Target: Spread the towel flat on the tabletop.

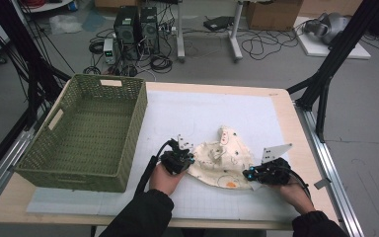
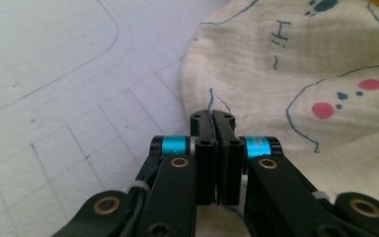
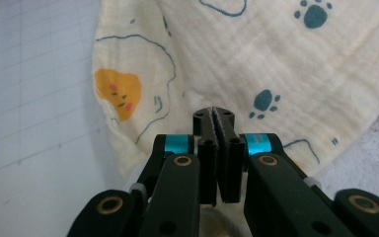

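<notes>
On the white gridded mat (image 1: 202,111), near the front edge of the table (image 1: 286,113) and right of centre, a cream printed cloth (image 1: 222,160) is found crumpled in a loose heap. Blue paw marks, outlined animal shapes and an orange patch are noted on it.

Left gripper (image 1: 180,158) is held at the cloth's left edge; in the left gripper view its jaws are seen pressed together at the hem (image 2: 212,106). Whether a fold is actually pinched cannot be told, since the tips hide the contact. Right gripper (image 1: 256,174) is placed at the near right edge, jaws likewise drawn together over the cloth (image 3: 256,69), with cloth apparently caught beneath the tips.

Handling judged: light, soft, crinkled gauze-like weave, no stiffness, not fragile. It is expected to drape and sag when lifted and to slip if only one layer is nipped. Hold is best taken at the hem or corners, one gripper to each side, so that it can be spread or carried taut.

Surroundings: a green woven basket (image 1: 86,131) stands empty at the left of the table, just beside the mat, well apart from the cloth. Nothing lies between cloth and basket. Computer towers (image 1: 135,27) and loose cables (image 1: 261,44) are seen on the floor beyond the far edge.
</notes>
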Available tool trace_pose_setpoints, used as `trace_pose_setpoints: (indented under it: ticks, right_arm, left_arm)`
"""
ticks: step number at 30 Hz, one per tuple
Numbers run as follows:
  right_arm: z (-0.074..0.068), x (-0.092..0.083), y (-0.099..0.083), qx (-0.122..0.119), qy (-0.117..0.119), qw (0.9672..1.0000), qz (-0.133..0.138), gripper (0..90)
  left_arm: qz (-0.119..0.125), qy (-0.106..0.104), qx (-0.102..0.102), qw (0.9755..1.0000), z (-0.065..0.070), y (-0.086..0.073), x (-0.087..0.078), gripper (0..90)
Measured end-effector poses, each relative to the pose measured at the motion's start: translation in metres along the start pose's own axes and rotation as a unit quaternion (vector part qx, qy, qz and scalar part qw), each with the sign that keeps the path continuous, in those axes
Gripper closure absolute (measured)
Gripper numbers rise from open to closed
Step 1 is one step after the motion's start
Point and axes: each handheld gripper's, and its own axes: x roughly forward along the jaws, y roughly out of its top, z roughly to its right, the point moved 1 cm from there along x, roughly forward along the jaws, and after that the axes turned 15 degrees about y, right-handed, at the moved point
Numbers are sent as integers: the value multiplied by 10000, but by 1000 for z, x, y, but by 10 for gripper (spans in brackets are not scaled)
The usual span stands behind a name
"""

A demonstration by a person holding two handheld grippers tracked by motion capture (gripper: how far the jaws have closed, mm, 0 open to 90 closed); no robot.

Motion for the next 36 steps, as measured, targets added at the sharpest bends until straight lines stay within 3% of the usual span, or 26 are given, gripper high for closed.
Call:
trace_pose_setpoints:
  ticks: [5, 8, 11, 14, 18, 20, 26, 30, 32, 34, 35, 36]
  right_arm:
    - [-11, -3, -5, -63, 135, 9999, -65, 891]
    - [-17, -6, -9, -48, 212, 9998, -45, 885]
    - [-20, -14, -9, 24, 264, 9994, 225, 722]
    - [-17, -27, -3, 0, 80, 9987, 510, 658]
    - [0, -37, 9, 89, -379, 9965, 735, 634]
    - [10, -35, 16, 92, -501, 9958, 761, 629]
    - [36, -16, 31, 125, -621, 9967, 511, 606]
    - [45, -4, 32, 161, -627, 9975, 280, 680]
    - [47, 0, 31, 158, -606, 9979, 178, 738]
    - [48, 3, 30, 151, -605, 9980, 100, 799]
    - [49, 4, 30, 153, -587, 9981, 90, 825]
    - [49, 5, 30, 168, -555, 9983, 92, 847]
  left_arm:
    - [-53, -26, -7, 10000, -1, -10, -12, 878]
    - [-34, -147, -12, 9999, -1, -15, -20, 877]
    - [128, -291, -85, 9995, -5, -12, -25, 822]
    - [365, -493, -348, 9975, -12, -3, -27, 772]
    - [678, -507, -383, 9957, -12, 14, -19, 728]
    - [735, -632, -542, 9938, -10, 22, -9, 715]
    - [484, -760, -398, 9951, 3, 38, 21, 706]
    - [208, -706, -291, 9969, 11, 36, 38, 697]
    - [17, -673, -218, 9975, 13, 33, 43, 721]
    - [45, -492, -115, 9987, 14, 33, 42, 817]
    - [35, -488, -106, 9987, 13, 33, 42, 885]
    - [4, -495, -123, 9987, 12, 33, 42, 890]
